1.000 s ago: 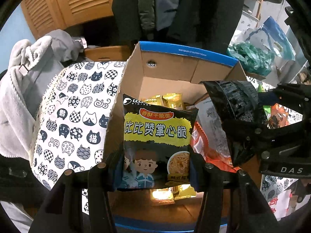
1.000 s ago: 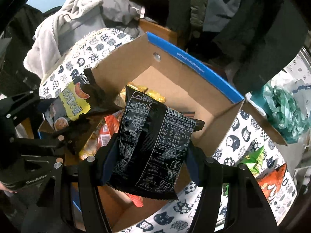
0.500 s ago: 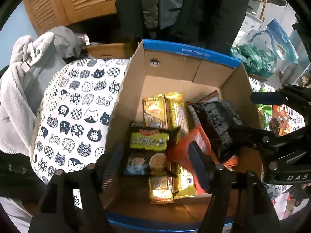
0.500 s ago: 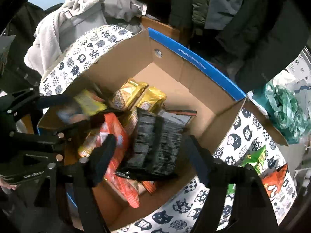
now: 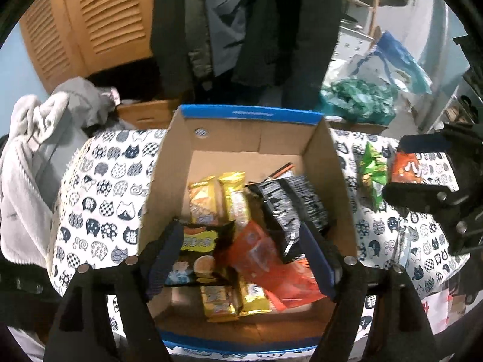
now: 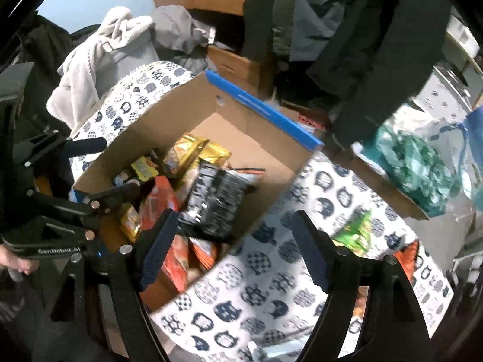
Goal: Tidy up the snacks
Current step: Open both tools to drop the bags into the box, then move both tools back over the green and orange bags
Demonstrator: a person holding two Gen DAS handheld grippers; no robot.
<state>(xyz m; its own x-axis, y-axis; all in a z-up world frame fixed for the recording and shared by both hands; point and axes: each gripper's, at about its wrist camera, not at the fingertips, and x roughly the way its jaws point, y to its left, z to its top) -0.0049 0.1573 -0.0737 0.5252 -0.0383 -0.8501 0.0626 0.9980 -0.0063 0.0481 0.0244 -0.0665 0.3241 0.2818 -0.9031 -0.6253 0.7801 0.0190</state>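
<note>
Both grippers, left (image 5: 241, 256) and right (image 6: 232, 247), are hanging empty over the box (image 5: 247, 116), left jaws opening; the black packet (image 5: 292, 208) is lying seemingly lengthwise toward the box's far wall.

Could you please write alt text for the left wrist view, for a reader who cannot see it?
The left gripper, jaws opening and holding nothing, hangs above an open cardboard box of snack packets: gold bars, a black-and-yellow packet, an orange one and a black one. The box sits on a cat-print cloth.

Your box (image 5: 247, 138) sits on tabletop (image 5: 99, 187). Snack bags (image 5: 271, 229) piled inside box. Two more bags (image 5: 374, 175) lie on tabletop, right of box.
</note>
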